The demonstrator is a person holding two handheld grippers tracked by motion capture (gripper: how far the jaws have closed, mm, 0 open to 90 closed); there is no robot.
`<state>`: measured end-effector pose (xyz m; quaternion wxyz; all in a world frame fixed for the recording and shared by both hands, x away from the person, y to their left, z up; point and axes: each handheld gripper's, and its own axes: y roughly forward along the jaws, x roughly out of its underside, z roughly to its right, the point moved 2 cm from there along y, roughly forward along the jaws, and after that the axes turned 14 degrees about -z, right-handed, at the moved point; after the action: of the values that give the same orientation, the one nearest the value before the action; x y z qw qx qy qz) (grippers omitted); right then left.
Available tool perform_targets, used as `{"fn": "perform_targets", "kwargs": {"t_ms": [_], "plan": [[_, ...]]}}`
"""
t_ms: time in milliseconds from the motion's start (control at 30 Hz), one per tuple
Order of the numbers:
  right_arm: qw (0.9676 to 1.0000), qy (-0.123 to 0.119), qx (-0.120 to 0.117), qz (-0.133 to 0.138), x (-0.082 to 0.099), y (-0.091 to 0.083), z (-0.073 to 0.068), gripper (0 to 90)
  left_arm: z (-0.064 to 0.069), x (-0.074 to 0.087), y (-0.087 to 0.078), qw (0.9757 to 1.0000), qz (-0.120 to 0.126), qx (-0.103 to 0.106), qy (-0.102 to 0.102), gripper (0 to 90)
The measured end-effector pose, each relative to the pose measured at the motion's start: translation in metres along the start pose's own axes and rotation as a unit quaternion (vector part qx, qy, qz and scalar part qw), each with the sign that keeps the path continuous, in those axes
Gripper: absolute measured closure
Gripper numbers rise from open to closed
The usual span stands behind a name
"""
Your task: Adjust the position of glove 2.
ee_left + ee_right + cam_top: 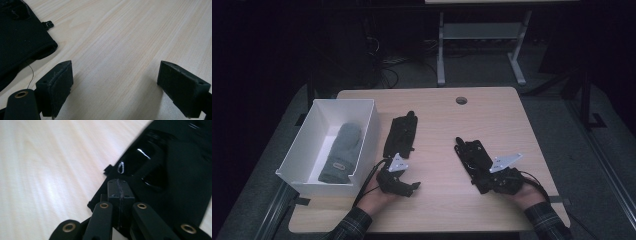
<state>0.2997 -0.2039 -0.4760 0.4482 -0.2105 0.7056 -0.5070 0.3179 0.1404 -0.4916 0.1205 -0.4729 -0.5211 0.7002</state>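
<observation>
Two black gloves lie on the wooden table point(492, 107), and a grey mitten point(341, 152) already sits in the white box point(367, 125) at the left, so the work looks like packing gloves into that box. The right gripper point(120, 191) has its jaws pressed fully together; they seem to pinch the near edge of the right glove point(473, 156), though the cloth between the pads is hard to make out, probably so it can be dragged or lifted leftward. The left gripper point(115, 85) rests near the table's front edge with jaws wide apart and nothing between them. The left glove point(401, 134) lies just beyond and to the left of its fingers point(58, 86), not touching them.
</observation>
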Motion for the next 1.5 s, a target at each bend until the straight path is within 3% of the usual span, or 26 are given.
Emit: {"fn": "perform_targets", "kwargs": {"t_ms": [100, 133, 233, 333, 433, 500, 567, 600, 633, 667, 800, 933, 1200, 1500], "plan": [[0.9998, -0.015, -0.016, 0.0, -0.006, 0.004, -0.01, 89.9, 0.0, 0.0, 0.0, 1.0, 0.0, 0.0, 0.001, 12.6], [0.9993, -0.03, -0.022, -0.001, -0.01, 0.006, -0.016, 89.9, -0.001, 0.0, 0.0, 1.0, -0.003, -0.001, 0.004, 12.6], [0.9988, -0.034, -0.036, 0.0, -0.013, 0.008, -0.023, 89.6, -0.001, 0.0, 0.0, 1.0, -0.004, -0.001, 0.005, 12.6], [0.9981, -0.053, -0.033, 0.0, -0.016, 0.008, -0.027, 88.8, -0.001, 0.0, -0.001, 1.0, -0.005, -0.002, 0.007, 12.6], [0.9989, -0.026, -0.024, 0.031, -0.017, -0.005, -0.015, 89.2, -0.001, 0.0, 0.0, 1.0, -0.002, -0.001, 0.004, 12.6], [0.9992, -0.015, -0.007, 0.036, -0.018, -0.008, -0.004, 89.7, -0.001, 0.0, 0.0, 1.0, -0.002, -0.002, 0.007, 12.6], [0.9993, -0.005, 0.0, 0.037, -0.019, -0.008, 0.002, 89.8, -0.001, 0.0, 0.0, 1.0, -0.002, -0.002, 0.006, 12.6], [0.9993, 0.002, 0.014, 0.033, -0.022, -0.007, 0.013, 89.8, -0.001, 0.0, 0.0, 1.0, -0.002, -0.002, 0.006, 12.6], [0.9993, 0.002, 0.014, 0.033, -0.022, -0.007, 0.013, 89.8, -0.001, 0.0, 0.0, 1.0, -0.002, -0.002, 0.006, 12.6], [0.9991, 0.01, 0.024, 0.034, -0.024, -0.004, 0.023, 90.0, -0.001, 0.0, 0.0, 1.0, -0.002, -0.002, 0.006, 12.6], [0.9989, 0.02, 0.033, 0.025, -0.03, 0.005, 0.035, 90.0, -0.001, 0.0, 0.0, 1.0, -0.003, -0.002, 0.006, 12.6], [0.9991, 0.02, 0.031, 0.02, -0.03, 0.01, 0.038, 90.0, -0.001, 0.0, 0.0, 1.0, -0.002, -0.002, 0.006, 12.6], [0.9997, 0.004, 0.019, 0.015, -0.021, 0.008, 0.024, 90.0, -0.001, 0.0, 0.0, 1.0, -0.002, -0.002, 0.006, 12.6], [0.9998, -0.002, 0.008, 0.016, -0.005, 0.003, -0.002, 90.0, 0.0, 0.0, 0.0, 1.0, -0.002, -0.001, 0.004, 12.6]]}}
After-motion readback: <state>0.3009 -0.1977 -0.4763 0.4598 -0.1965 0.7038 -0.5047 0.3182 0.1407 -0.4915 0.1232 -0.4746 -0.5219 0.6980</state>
